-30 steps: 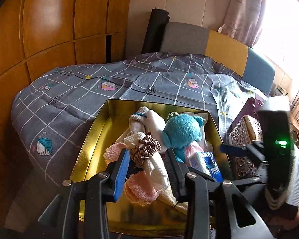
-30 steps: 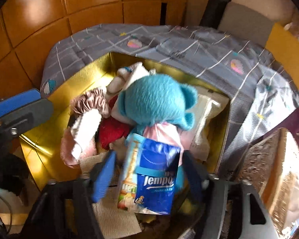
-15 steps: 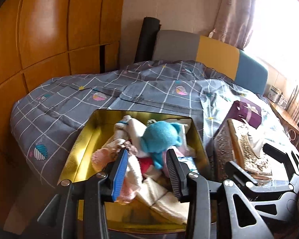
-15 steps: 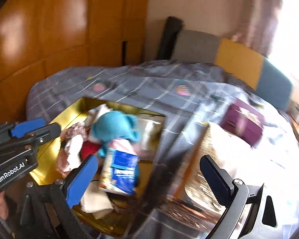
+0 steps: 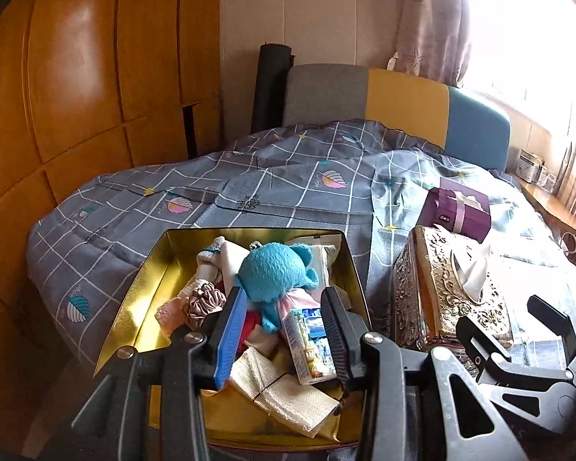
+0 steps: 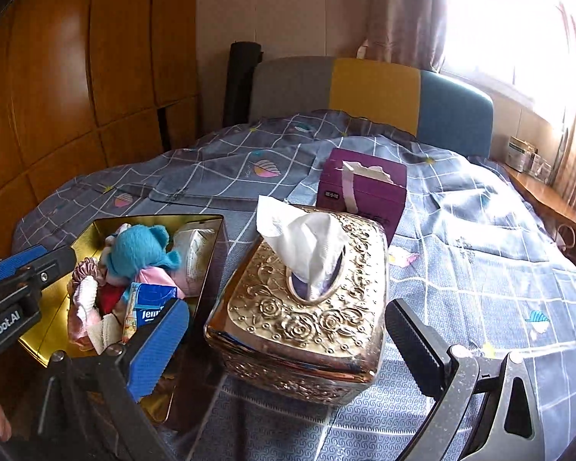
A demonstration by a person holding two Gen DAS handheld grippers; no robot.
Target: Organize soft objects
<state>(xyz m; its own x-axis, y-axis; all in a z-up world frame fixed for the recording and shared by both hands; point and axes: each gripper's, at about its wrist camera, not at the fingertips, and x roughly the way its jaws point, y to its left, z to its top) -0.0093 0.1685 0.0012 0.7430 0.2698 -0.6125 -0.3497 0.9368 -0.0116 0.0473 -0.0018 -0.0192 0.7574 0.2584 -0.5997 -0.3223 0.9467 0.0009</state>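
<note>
A gold tin (image 5: 149, 269) on the bed holds soft things: a blue plush toy (image 5: 274, 272), a blue tissue pack (image 5: 311, 342), a brown scrunchie (image 5: 205, 301), a folded cream cloth (image 5: 284, 392), pink and white cloths. The tin also shows in the right wrist view (image 6: 88, 226), with the plush (image 6: 138, 246) and pack (image 6: 149, 303). My left gripper (image 5: 284, 338) is open and empty just above the tin's near end. My right gripper (image 6: 288, 345) is open wide and empty, in front of a gold tissue box (image 6: 307, 307).
The gold embossed tissue box (image 5: 449, 288) stands right of the tin, a white tissue sticking up. A purple box (image 6: 363, 192) lies behind it. The grey checked quilt (image 6: 480, 249) covers the bed. Wooden wardrobe panels (image 5: 76, 96) on the left, a window on the right.
My right gripper has let go of the blue tissue pack into the tin, opened wide and swung right to face the gold tissue box. My left gripper pulled back slightly, still open.
</note>
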